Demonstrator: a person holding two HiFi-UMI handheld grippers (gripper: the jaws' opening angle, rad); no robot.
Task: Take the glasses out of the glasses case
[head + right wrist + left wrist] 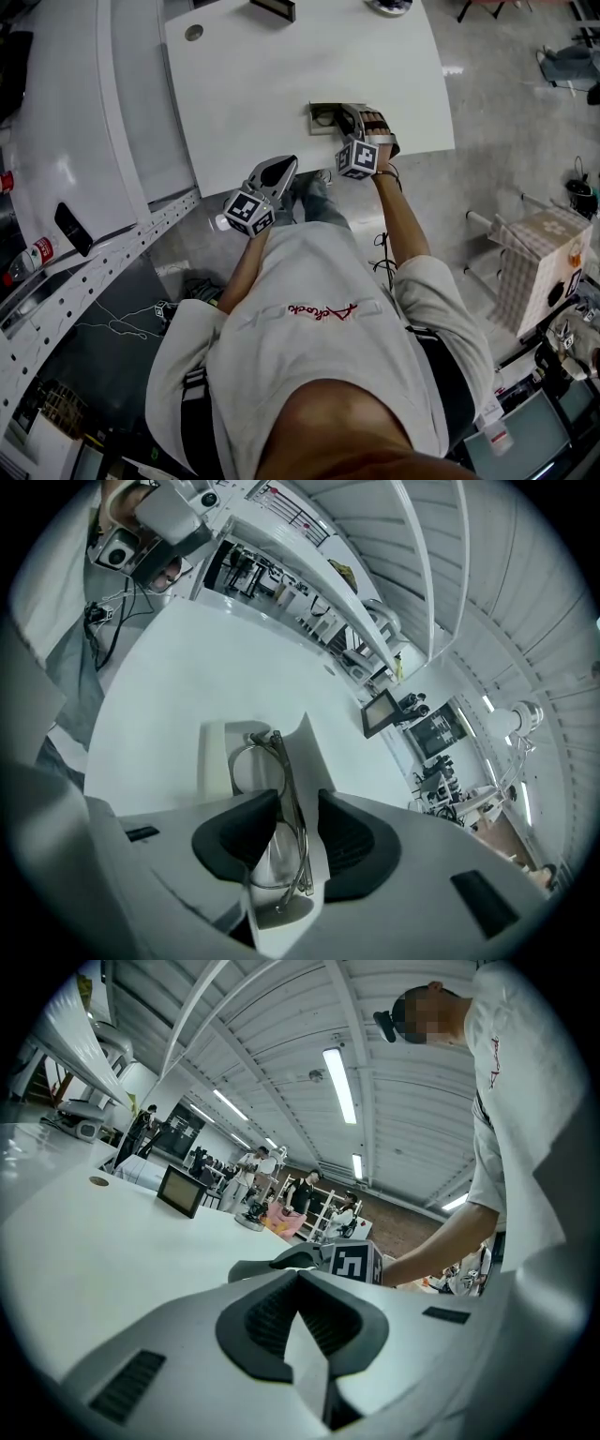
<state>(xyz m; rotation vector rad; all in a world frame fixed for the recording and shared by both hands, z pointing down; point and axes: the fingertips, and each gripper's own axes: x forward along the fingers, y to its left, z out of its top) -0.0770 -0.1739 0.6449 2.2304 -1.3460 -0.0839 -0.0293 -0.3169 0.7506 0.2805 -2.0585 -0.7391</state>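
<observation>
1. Right gripper (298, 803) is released: jaws stand apart around the glasses (281, 817), pads not pressing.
2. Glasses sit at the case (214, 761), mid-frame; lifting them clear looks undone.
3. Left gripper (300, 1279) is clenched, empty.
</observation>
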